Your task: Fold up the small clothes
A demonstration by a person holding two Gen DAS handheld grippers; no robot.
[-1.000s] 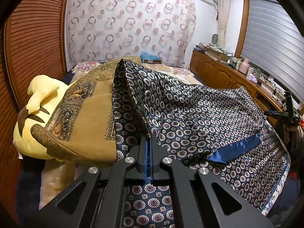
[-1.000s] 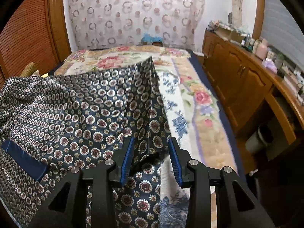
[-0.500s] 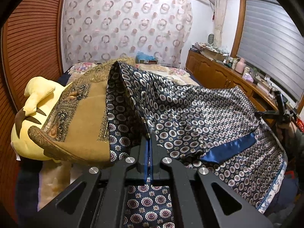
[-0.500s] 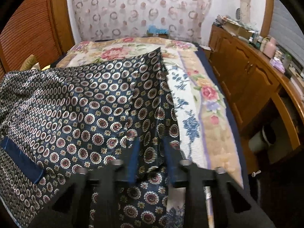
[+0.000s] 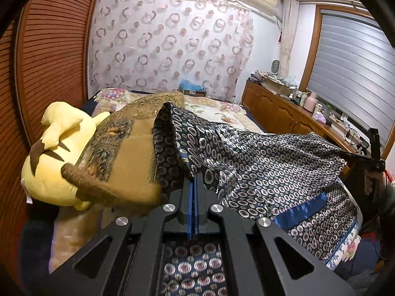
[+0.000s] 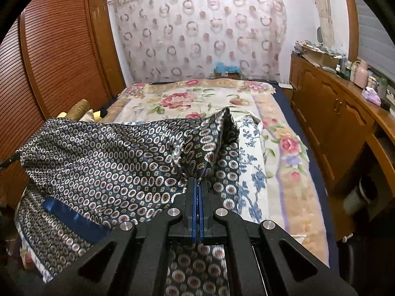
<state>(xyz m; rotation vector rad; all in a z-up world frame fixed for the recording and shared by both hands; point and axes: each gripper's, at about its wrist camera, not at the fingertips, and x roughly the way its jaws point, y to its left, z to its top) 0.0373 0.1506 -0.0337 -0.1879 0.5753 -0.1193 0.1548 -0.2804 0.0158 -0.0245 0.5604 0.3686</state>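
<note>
A dark navy garment (image 5: 261, 157) with a pattern of small circles and a plain blue band (image 5: 298, 209) hangs stretched over the bed. It also shows in the right wrist view (image 6: 108, 157). My left gripper (image 5: 192, 176) is shut on one edge of the garment and holds it lifted. My right gripper (image 6: 197, 180) is shut on the opposite edge, also lifted. The right gripper shows at the far right of the left wrist view (image 5: 374, 153). The cloth sags between the two grippers, and its lower part lies on the bed.
A floral quilt (image 6: 271, 148) covers the bed. A yellow plush toy (image 5: 51, 162) lies at the left under a mustard patterned cloth (image 5: 128, 162). A wooden cabinet (image 6: 335, 123) with clutter runs along the right. Wooden slatted doors (image 6: 56, 56) stand at the left.
My right gripper has closed on the garment's edge and lifted it. Both grippers have risen, and the cloth now hangs stretched between them above the bed.
</note>
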